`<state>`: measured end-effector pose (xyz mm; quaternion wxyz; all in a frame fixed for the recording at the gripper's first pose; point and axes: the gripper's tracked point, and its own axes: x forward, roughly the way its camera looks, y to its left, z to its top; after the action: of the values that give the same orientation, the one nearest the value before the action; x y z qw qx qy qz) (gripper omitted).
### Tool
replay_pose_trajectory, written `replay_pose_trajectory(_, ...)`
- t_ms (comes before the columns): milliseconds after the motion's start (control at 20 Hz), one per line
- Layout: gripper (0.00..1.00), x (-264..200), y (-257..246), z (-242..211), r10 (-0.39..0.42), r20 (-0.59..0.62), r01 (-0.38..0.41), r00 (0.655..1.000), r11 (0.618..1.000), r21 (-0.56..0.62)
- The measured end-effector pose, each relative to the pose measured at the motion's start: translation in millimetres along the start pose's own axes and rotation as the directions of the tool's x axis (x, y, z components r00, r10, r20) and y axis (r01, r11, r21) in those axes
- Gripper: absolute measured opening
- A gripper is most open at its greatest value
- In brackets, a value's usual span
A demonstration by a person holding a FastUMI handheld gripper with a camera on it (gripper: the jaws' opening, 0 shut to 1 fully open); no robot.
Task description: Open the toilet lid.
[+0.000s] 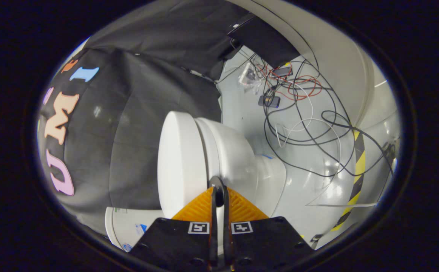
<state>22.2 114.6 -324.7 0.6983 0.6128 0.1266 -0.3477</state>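
While clenched (fingers nearly touching), claw (218, 185) just short of toilet lid (178, 162), cables (302, 109) beyond.

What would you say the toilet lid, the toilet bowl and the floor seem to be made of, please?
Toilet lid: probably smooth white plastic, evenly matte. Toilet bowl: likely glazed ceramic, with soft glossy highlights. Floor: apparently a smooth, pale coated surface that mirrors the lights. The gripper has its jaws nearly together at the lid's edge.
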Motion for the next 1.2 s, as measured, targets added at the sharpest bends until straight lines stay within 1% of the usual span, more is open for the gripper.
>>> replay_pose_trajectory(100,0.07,-8,6,6,-0.005,0.016,0.006,1.0,0.999,-0.035)
replay_pose_trajectory(200,0.06,-11,8,7,-0.029,0.019,0.031,0.999,0.994,-0.108)
replay_pose_trajectory(250,0.06,-13,12,7,-0.028,0.021,0.03,0.999,0.99,-0.139)
replay_pose_trajectory(450,0.03,-34,50,16,0.042,0.075,-0.024,0.996,0.974,-0.227)
replay_pose_trajectory(600,0.02,-54,82,18,0.087,0.105,-0.045,0.991,0.934,-0.354)
replay_pose_trajectory(650,0.01,-64,98,18,0.121,0.113,-0.067,0.986,0.916,-0.395)
replay_pose_trajectory(700,0.01,-72,119,15,0.171,0.122,-0.102,0.978,0.895,-0.434)
replay_pose_trajectory(750,0.01,-81,143,13,0.231,0.124,-0.145,0.965,0.865,-0.48)
replay_pose_trajectory(800,0.01,-90,166,9,0.276,0.126,-0.172,0.953,0.832,-0.527)
replay_pose_trajectory(850,0.01,-98,185,2,0.295,0.128,-0.17,0.947,0.798,-0.579)
replay_pose_trajectory(900,0.01,-102,194,-2,0.276,0.128,-0.133,0.953,0.757,-0.64)
replay_pose_trajectory(950,0.01,-109,199,-3,0.26,0.133,-0.094,0.956,0.706,-0.701)
replay_pose_trajectory(1000,0.01,-114,203,-7,0.255,0.134,-0.072,0.957,0.663,-0.746)
replay_pose_trajectory(1200,0.01,-130,243,-30,0.342,0.096,-0.128,0.935,0.576,-0.807)
